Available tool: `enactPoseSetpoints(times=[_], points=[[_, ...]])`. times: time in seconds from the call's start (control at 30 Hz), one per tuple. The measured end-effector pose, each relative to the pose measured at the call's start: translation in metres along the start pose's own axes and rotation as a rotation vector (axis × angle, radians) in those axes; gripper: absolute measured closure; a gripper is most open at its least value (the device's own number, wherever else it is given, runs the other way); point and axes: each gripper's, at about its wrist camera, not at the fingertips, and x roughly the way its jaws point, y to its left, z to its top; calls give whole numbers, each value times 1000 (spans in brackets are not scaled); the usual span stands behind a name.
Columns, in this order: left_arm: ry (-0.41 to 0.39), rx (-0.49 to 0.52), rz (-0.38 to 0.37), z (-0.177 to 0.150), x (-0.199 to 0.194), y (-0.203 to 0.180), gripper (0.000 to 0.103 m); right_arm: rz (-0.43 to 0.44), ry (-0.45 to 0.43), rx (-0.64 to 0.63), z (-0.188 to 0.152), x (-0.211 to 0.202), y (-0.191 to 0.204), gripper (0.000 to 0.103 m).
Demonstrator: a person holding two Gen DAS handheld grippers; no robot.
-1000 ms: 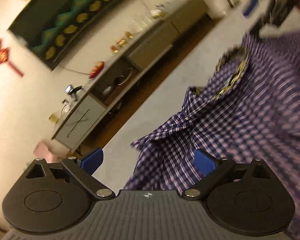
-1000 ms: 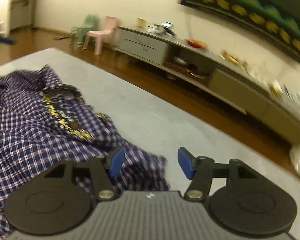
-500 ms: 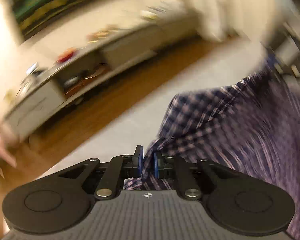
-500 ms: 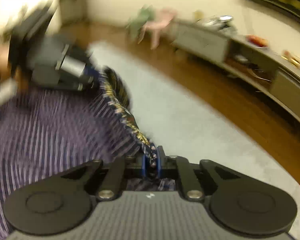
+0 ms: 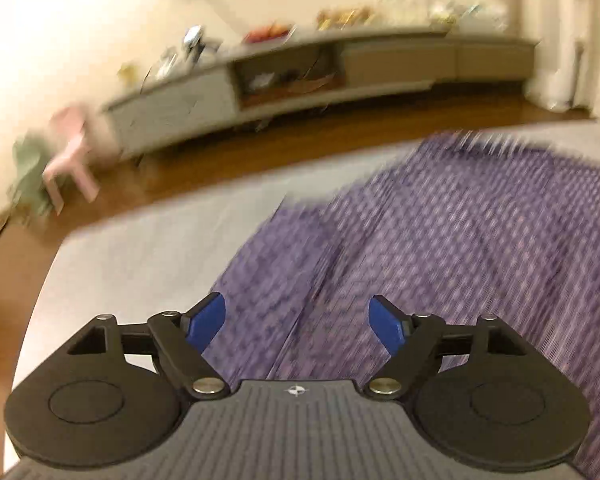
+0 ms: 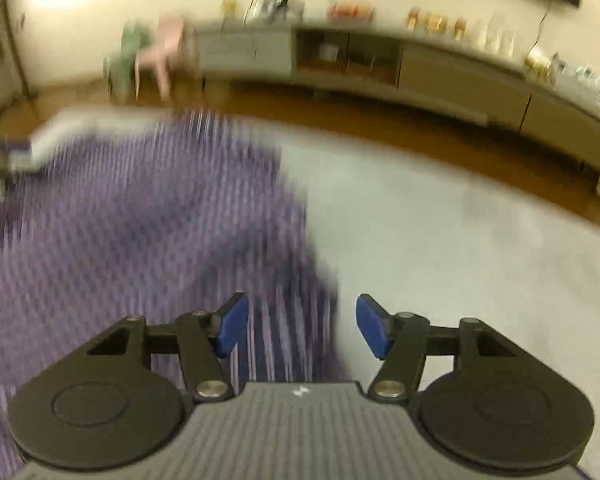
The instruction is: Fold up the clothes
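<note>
Over the grey mat [image 5: 148,252], both tools are angling downward, jaws apart.
Left tool [image 5: 298,326] and right tool [image 6: 302,326] have just been opening, gripping nothing; the purple checked shirt [image 5: 460,240] is lying beneath them, lower centre.

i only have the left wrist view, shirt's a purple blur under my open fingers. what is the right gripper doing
Observer: The right gripper has just been opening; its jaws stand apart over the shirt edge, pads pressing nothing.
Operator: is the right side of the shirt on the mat
Observer: Yes, its edge ends on the grey mat, bare beyond it.
Operator: anything near the far left of the shirt
Observer: A blurred pale and dark shape sits at the shirt's far left edge; I can't tell what it is.
</note>
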Motion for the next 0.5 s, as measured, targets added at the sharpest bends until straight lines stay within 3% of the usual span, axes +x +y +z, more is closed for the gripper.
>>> enactPoseSetpoints(times=[0.03, 0.07, 0.1, 0.17, 0.3, 0.43, 0.5], points=[[18, -31, -1, -6, 1, 6, 23, -6, 19, -17, -12, -2, 5, 44], [35, -62, -5, -12, 2, 12, 23, -12, 37, -34, -25, -4, 10, 51], [46, -88, -14, -17, -1, 14, 23, -13, 40, -50, -30, -7, 14, 71], [65, -110, -19, -18, 1, 15, 23, -12, 42, -82, -38, -12, 22, 101], [59, -145, -23, -22, -3, 16, 23, -164, 64, -167, -40, -12, 17, 101], [71, -178, -37, -40, -22, 23, 21, -406, 92, -189, -43, -3, -4, 101], [81, -198, -57, -46, -27, 24, 21, -474, 110, -190, -41, -2, -8, 95]])
